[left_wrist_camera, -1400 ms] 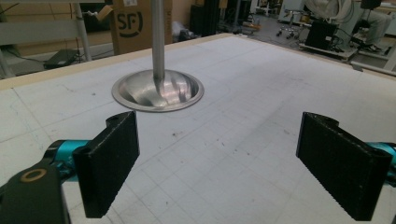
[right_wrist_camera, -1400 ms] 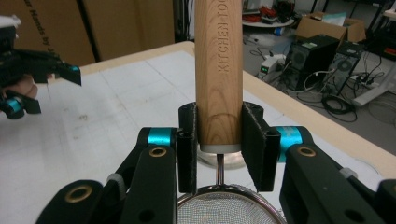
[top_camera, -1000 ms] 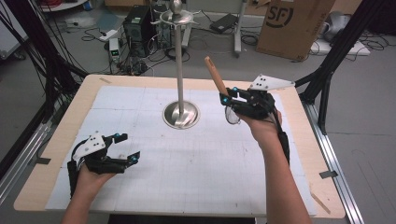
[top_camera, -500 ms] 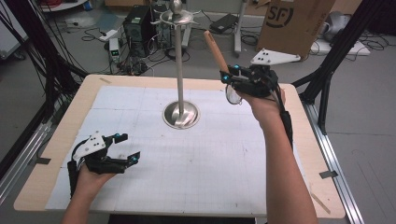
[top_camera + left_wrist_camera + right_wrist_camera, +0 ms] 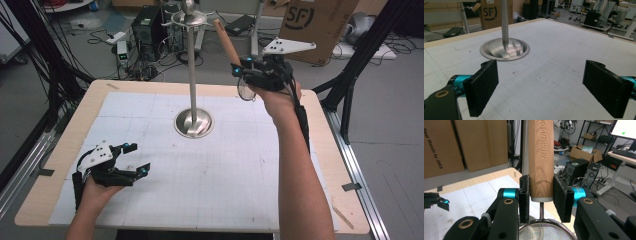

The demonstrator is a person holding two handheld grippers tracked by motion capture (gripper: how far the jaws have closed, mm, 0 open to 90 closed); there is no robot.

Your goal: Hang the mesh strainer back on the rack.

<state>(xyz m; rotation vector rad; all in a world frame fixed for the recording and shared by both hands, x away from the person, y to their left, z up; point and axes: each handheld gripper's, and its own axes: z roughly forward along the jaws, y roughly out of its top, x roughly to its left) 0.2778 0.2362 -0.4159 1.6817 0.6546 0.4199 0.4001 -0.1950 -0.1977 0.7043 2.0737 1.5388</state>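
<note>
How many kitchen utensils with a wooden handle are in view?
1. A mesh strainer with a wooden handle is clamped in the right gripper, raised beside the steel stand. Nothing hangs on the stand.

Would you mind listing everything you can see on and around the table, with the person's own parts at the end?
Strainer: one, light wooden handle and silver mesh bowl, held up over the table's far right side.
Stand: one, silver pole on a round base, at the table's far middle.
Mat: one, white with a grid, covering the table top.
Table: one, pale wood edge.
Cardboard boxes: brown, on the floor beyond the table.
Computer tower: one, black, on the floor behind the table among cables.
Left gripper: one, black with blue accents, open, low at the near left.
Right gripper: one, black, shut on the strainer's handle.
Forearms: two, entering from the near edge.
</note>
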